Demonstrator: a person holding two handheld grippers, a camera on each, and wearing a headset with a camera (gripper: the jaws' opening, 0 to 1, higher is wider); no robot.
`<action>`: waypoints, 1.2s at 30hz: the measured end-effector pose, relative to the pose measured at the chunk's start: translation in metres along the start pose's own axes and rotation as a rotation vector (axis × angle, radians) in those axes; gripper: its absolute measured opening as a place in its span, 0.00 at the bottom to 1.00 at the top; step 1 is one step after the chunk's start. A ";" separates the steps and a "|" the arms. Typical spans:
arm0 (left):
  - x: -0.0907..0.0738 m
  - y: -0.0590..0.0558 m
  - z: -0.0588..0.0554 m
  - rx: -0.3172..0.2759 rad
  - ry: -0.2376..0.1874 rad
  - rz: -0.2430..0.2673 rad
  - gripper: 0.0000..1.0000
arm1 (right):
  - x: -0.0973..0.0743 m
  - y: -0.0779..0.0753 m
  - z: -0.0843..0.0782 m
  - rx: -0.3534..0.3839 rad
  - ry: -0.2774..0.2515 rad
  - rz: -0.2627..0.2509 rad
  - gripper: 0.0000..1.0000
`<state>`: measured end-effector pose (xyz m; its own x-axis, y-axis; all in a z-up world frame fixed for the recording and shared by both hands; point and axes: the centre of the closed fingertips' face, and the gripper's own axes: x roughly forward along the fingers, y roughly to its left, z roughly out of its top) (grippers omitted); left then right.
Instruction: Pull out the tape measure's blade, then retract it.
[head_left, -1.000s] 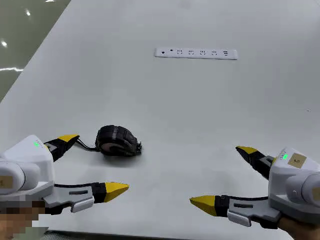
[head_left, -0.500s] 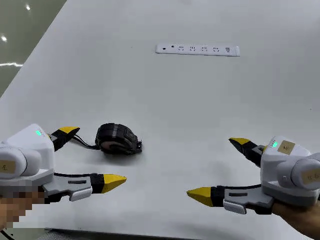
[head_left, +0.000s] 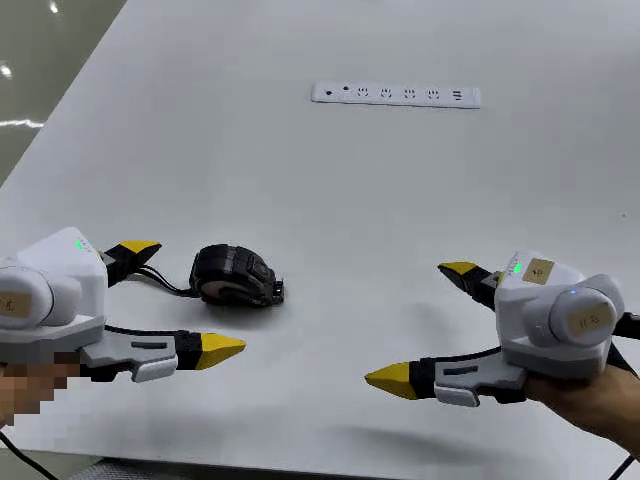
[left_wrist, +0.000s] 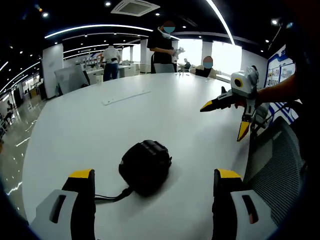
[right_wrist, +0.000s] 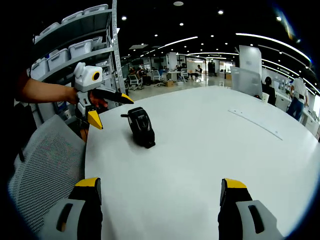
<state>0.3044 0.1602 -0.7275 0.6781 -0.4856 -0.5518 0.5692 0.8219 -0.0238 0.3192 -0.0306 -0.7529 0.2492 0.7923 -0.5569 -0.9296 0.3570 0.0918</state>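
Left hand-held gripper (head_left: 183, 297): jaws are spread wide and nothing is held; it is poised just left of the tape measure (head_left: 235, 277), with one yellow tip near the black strap (head_left: 170, 290).
Right hand-held gripper (head_left: 420, 323): jaws are likewise wide apart and empty; it is held well apart from the tape measure, on its right.
Task object: the black case lies on the white bench (head_left: 330, 190); no blade is seen drawn out, so neither step is judged begun.
Risk, case: sliding or tipping may be expected if the case is nipped off-centre, or if the blade is drawn before the body is pinned.
Risk, blade: the small end hook may be missed by blunt tips; a released blade may whip back.
Left gripper view: the case is framed between the jaws, with standing people beyond.
Right gripper view: the case is seen from its other side, with shelving and bins behind.
Head view: a power strip (head_left: 396, 96) is shown far across the bench.
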 end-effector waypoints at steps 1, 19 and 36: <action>0.000 0.001 0.000 0.000 0.001 -0.001 0.96 | 0.001 0.000 0.000 -0.002 0.002 0.004 0.99; 0.012 0.011 0.000 0.061 0.052 -0.068 0.91 | 0.030 -0.002 0.011 -0.109 0.024 0.096 0.93; 0.021 0.013 -0.002 0.157 0.125 -0.167 0.64 | 0.057 0.000 0.022 -0.254 0.023 0.200 0.72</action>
<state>0.3253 0.1615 -0.7405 0.5115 -0.5622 -0.6498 0.7405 0.6721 0.0014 0.3393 0.0256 -0.7671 0.0515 0.8216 -0.5678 -0.9983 0.0582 -0.0063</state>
